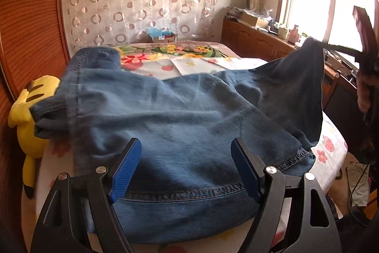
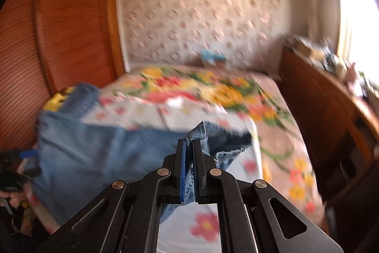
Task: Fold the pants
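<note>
Bed with a flower-printed cotton cover (image 1: 330, 146): serves as the folding surface; broad and flat enough to carry the full garment.

Blue denim pants with stitched hems (image 1: 170, 115): spread across the near part of the bed, one end bunched toward the wooden slatted panel (image 1: 30, 27) at the left, the other end raised off the cover at the right. Raised end judged to be the start of a fold, lifted so that it can be carried over the flat part.

Yellow plush toy with black stripes (image 1: 21, 110): wedged between bed edge and panel, touching the bunched end of the denim; not part of the fold.

Left gripper, black frame with blue pads (image 1: 187, 167): jaws wide apart, hovering just above the near hem, cloth visible between the pads but not pinched. Presumably held ready to pin or take the near edge while the other end travels.

Right gripper, same build (image 2: 189, 172): clamped tight on a pinch of denim edge, a small peak of cloth standing out past the fingertips. Edge grip chosen, by judgement, to give a clean fold line. Right wrist view strongly blurred; finer detail of the grip not readable.

Risk: thin pinch slipping under the weight of the hanging denim.
</note>
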A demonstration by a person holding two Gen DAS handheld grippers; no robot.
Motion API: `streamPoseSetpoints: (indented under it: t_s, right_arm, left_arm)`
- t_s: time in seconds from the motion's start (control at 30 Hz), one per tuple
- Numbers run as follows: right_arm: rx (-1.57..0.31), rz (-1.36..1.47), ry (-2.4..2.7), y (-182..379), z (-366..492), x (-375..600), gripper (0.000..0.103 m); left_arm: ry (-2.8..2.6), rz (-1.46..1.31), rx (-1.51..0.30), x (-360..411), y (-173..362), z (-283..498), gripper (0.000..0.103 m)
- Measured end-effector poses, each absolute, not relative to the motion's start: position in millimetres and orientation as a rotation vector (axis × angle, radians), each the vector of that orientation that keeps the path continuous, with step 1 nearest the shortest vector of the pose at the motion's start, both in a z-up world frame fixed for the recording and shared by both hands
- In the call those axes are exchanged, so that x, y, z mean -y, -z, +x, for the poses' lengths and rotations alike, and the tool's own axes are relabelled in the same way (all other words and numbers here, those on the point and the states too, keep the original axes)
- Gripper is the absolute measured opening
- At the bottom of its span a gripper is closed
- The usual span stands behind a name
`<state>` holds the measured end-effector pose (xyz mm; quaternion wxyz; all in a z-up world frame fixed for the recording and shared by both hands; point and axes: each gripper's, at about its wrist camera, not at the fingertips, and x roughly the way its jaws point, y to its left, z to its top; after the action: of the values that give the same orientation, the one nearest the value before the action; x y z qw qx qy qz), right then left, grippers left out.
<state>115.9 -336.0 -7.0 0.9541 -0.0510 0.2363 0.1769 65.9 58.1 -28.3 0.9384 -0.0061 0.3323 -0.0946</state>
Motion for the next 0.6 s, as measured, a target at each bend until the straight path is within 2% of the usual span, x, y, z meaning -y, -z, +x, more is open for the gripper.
streamPoseSetpoints:
  t_s: [0.27, 0.43, 0.57, 0.6]
  right_arm:
    - [-0.309, -0.228, -0.603, -60, 73, 224, 0.005]
    - [-0.351, -0.264, -0.764, -58, 59, 161, 0.006]
    - [-0.374, -0.307, -0.759, -46, 59, 143, 0.027]
    - [-0.379, -0.310, -0.753, -42, 60, 142, 0.028]
  left_arm:
    - [0.140, -0.011, -0.615, -91, 2, 43, 0.079]
    - [0.111, -0.019, -0.601, -110, -2, 36, 0.079]
    - [0.102, -0.026, -0.609, -116, 3, 36, 0.079]
    - [0.103, -0.028, -0.611, -117, 4, 37, 0.079]
